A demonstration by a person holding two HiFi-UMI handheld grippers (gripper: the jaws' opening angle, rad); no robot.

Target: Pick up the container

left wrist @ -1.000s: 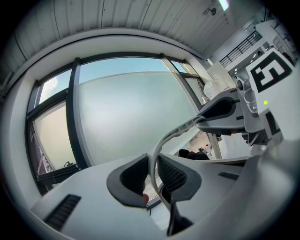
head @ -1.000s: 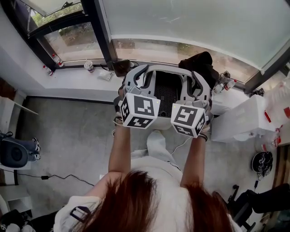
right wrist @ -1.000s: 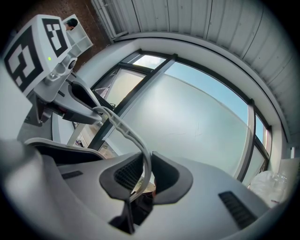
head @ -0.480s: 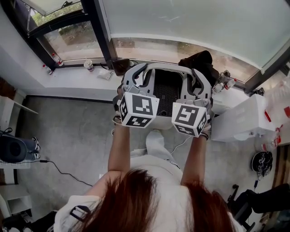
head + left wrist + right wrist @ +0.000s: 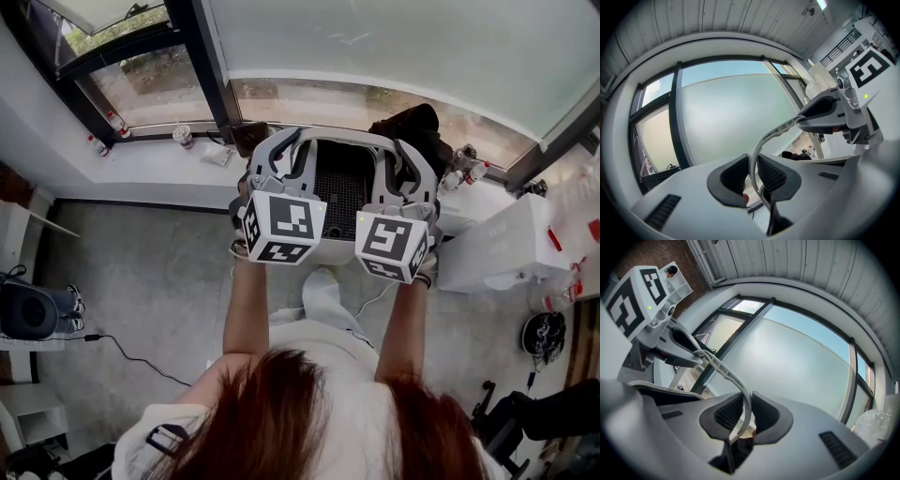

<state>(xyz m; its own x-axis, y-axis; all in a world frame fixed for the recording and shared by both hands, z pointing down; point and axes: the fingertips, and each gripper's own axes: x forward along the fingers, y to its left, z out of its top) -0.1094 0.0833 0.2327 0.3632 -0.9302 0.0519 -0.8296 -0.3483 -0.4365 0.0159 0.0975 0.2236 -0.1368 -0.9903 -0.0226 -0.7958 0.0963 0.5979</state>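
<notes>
The container (image 5: 342, 139) is a pale grey basket with a thin curved rim and a dark perforated inside. I hold it up in front of me, level, before the window. My left gripper (image 5: 284, 155) is shut on the rim at the container's left side. In the left gripper view the thin white rim (image 5: 765, 138) runs between the dark pads (image 5: 772, 174). My right gripper (image 5: 401, 161) is shut on the rim at the right side. The right gripper view shows the same rim (image 5: 726, 373) pinched between its pads (image 5: 725, 413).
Below lies a grey floor with a black cable (image 5: 131, 358). On the window sill stand a cup (image 5: 185, 137) and small bottles (image 5: 116, 123). A black bag (image 5: 412, 124) sits behind the container, and a white box (image 5: 506, 246) stands at the right.
</notes>
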